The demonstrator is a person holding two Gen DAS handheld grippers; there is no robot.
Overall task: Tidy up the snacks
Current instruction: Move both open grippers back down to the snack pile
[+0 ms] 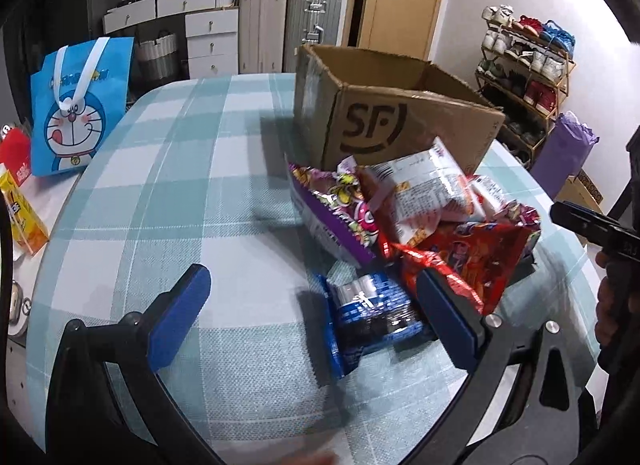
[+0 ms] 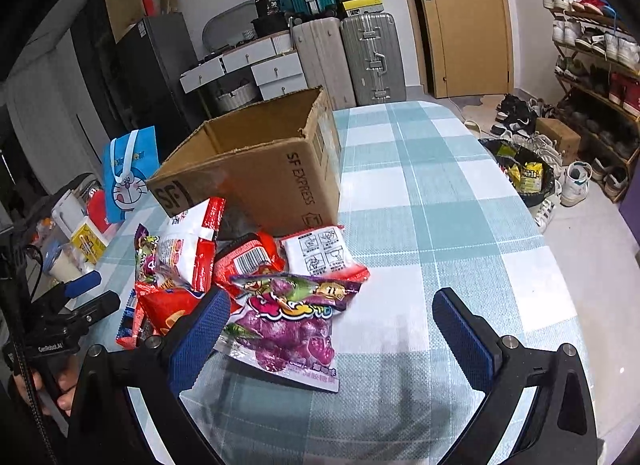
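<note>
I see a teal-and-white checked tablecloth [image 2: 432,201], a brown cardboard box [image 2: 256,169] with black lettering, a purple snack bag [image 2: 288,329], red packets [image 1: 476,261], and a blue wrapper [image 1: 372,305], possibly cookies.

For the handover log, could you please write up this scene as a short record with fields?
surface: table with teal checked cloth
container: open cardboard box, upright, no snacks visible inside
snack pile: in front of the box, overlapping
nearest left gripper: blue cookie pack
nearest right gripper: purple candy bag
left gripper: open, empty
right gripper: open, empty
table edge: blue cartoon bag
</note>
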